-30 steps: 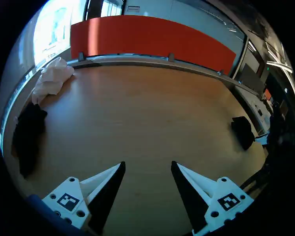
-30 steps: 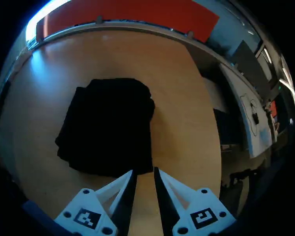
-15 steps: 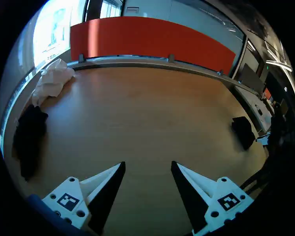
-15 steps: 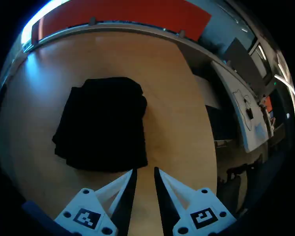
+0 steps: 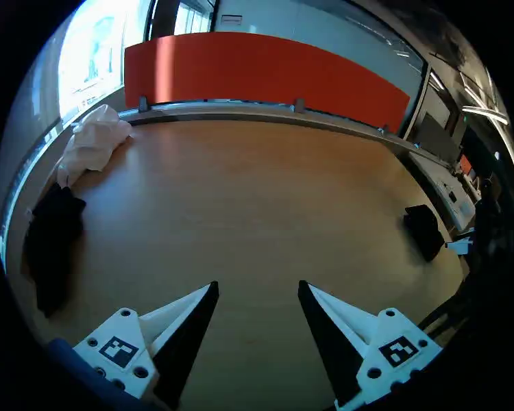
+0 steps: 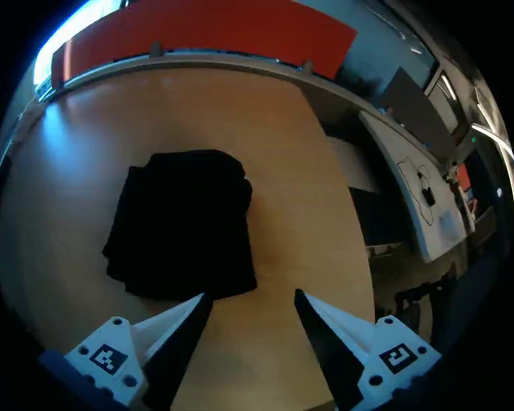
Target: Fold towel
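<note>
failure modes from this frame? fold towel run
1. The right gripper is open with one finger by the near edge of the folded black towel; pushing forward may snag a layer and undo the fold.
2. The towel is uniformly dark, so its layers are hard to tell apart; a pinch may catch only the top one.
3. The left gripper is open over bare table, far from the white cloth; a long reach there may end in a sloppy grasp.

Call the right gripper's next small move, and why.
Probably back the right gripper away from the black towel: it lies as a compact folded stack on the table, and the jaws stand open, empty, by its near edge.
</note>
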`<action>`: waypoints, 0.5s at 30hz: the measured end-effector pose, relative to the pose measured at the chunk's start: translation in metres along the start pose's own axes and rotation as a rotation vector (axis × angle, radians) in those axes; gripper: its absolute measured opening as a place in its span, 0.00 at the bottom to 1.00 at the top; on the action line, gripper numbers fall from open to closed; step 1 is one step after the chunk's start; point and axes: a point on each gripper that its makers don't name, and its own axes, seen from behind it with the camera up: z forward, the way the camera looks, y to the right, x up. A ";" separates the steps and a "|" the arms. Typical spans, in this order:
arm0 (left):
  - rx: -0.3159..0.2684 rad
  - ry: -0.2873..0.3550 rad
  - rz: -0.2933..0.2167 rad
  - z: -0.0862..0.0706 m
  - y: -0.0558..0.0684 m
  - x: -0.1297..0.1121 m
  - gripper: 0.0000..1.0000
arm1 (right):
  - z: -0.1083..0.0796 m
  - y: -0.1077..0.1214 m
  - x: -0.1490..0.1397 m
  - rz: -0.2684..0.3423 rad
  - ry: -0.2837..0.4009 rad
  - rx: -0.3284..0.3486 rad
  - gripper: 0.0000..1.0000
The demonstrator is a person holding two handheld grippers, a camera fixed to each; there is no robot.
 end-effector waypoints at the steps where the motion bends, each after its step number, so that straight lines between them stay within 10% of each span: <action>1: 0.000 0.002 0.001 0.000 -0.001 0.000 0.85 | -0.002 -0.001 0.001 0.000 0.006 -0.001 0.98; 15: -0.001 0.033 -0.001 -0.004 -0.010 0.007 0.86 | -0.023 -0.014 0.023 0.008 0.091 -0.006 1.00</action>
